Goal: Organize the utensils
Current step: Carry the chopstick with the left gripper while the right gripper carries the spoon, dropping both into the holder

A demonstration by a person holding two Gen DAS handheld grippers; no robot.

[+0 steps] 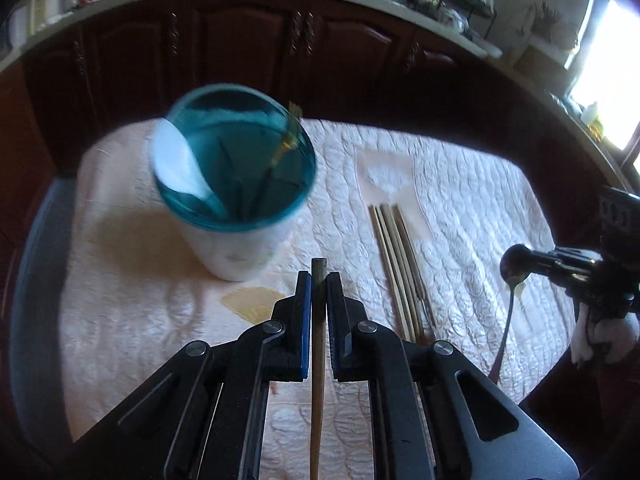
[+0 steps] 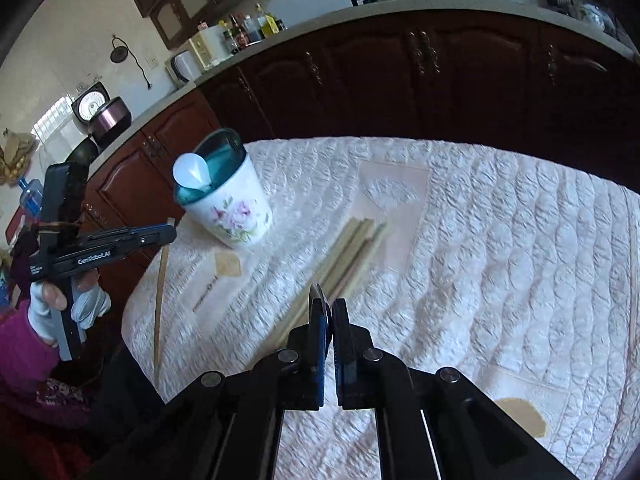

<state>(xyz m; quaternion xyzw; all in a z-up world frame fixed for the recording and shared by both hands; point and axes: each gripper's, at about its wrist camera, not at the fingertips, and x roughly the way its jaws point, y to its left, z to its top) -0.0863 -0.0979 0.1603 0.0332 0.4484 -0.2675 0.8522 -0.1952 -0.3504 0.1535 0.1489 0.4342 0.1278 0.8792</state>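
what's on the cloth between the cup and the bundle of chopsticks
Nothing: in both wrist views only bare quilted tablecloth separates the cup from the chopsticks.

Left gripper (image 1: 319, 280) clamped on chopstick (image 1: 318, 344); right gripper (image 2: 331, 312) clamped on spoon (image 1: 512, 280), both held level.

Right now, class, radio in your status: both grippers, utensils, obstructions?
Left gripper shut on chopstick. Right gripper shut on spoon. Cup upright, bundle waiting. Nothing blocking.

You've got wooden chopsticks (image 1: 396, 264), matt quilted cloth (image 2: 500, 240), glossy ceramic cup (image 2: 234, 212), shiny metal spoon (image 1: 514, 272).
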